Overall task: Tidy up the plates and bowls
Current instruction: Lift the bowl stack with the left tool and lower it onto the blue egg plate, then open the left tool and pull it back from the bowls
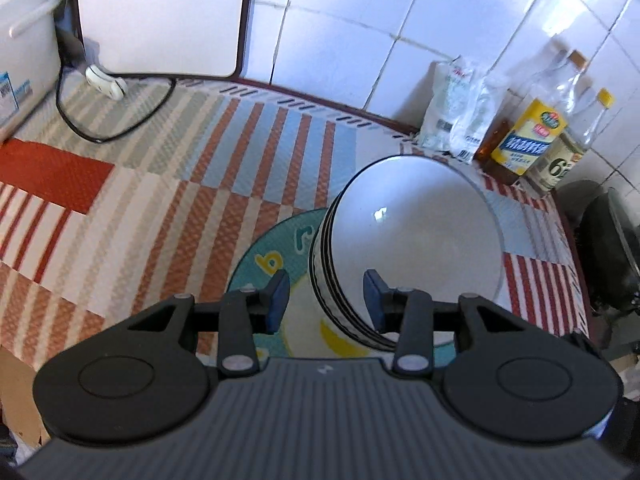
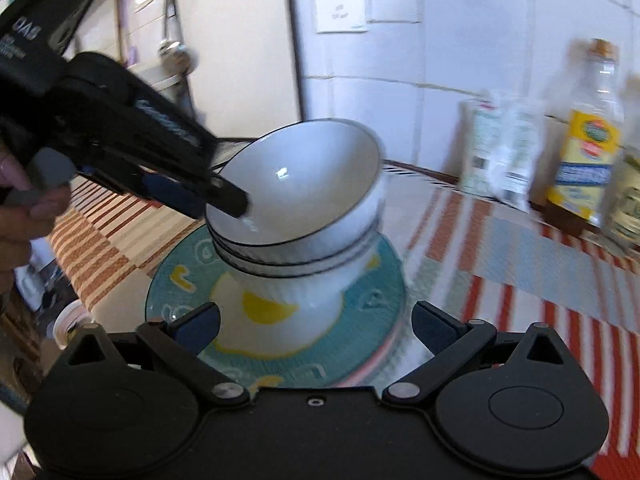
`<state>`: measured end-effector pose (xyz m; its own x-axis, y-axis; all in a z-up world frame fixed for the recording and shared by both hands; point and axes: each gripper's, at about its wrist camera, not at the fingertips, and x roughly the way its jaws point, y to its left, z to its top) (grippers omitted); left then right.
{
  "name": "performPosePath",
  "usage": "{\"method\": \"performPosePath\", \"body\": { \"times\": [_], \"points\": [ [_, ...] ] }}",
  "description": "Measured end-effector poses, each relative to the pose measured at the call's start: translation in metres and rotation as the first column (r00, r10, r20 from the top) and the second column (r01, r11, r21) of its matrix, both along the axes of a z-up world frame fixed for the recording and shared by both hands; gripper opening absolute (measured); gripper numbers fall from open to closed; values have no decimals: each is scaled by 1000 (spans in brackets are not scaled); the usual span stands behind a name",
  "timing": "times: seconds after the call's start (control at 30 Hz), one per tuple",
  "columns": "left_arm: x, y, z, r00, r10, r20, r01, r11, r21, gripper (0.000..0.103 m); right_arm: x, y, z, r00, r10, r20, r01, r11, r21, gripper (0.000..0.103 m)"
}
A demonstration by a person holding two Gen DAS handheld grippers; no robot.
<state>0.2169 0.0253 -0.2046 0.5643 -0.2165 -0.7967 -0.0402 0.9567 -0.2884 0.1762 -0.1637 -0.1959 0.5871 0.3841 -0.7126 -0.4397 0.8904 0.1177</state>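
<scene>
A stack of three white bowls with dark rims (image 2: 304, 204) stands tilted on a teal plate with yellow shapes (image 2: 360, 320). In the left wrist view the bowl stack (image 1: 416, 236) leans over the same teal plate (image 1: 276, 256). My left gripper (image 1: 327, 300) straddles the near rim of the stack, one finger (image 1: 374, 296) inside the top bowl and one outside, with a visible gap. It shows in the right wrist view (image 2: 216, 200) at the top bowl's left rim. My right gripper (image 2: 316, 326) is open and empty, just in front of the plate.
A striped mat (image 1: 200, 184) covers the table. Bags (image 1: 456, 116) and bottles (image 1: 532, 136) stand at the tiled back wall on the right. A white appliance (image 1: 24, 64) and black cable (image 1: 116, 120) are at the back left. A dark object (image 1: 604, 240) sits at the right edge.
</scene>
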Motion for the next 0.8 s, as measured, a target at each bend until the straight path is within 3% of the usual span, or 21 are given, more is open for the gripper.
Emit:
{"method": "performPosePath", "body": {
  "times": [0.4, 0.8],
  "points": [
    [-71, 9, 60, 995, -78, 57, 76, 997, 28, 47, -53, -26, 77, 971, -236, 25, 236, 971, 25, 103],
    [-123, -3, 119, 980, -146, 135, 134, 986, 98, 56, -94, -40, 145, 932, -358, 55, 360, 932, -50, 103]
  ]
}}
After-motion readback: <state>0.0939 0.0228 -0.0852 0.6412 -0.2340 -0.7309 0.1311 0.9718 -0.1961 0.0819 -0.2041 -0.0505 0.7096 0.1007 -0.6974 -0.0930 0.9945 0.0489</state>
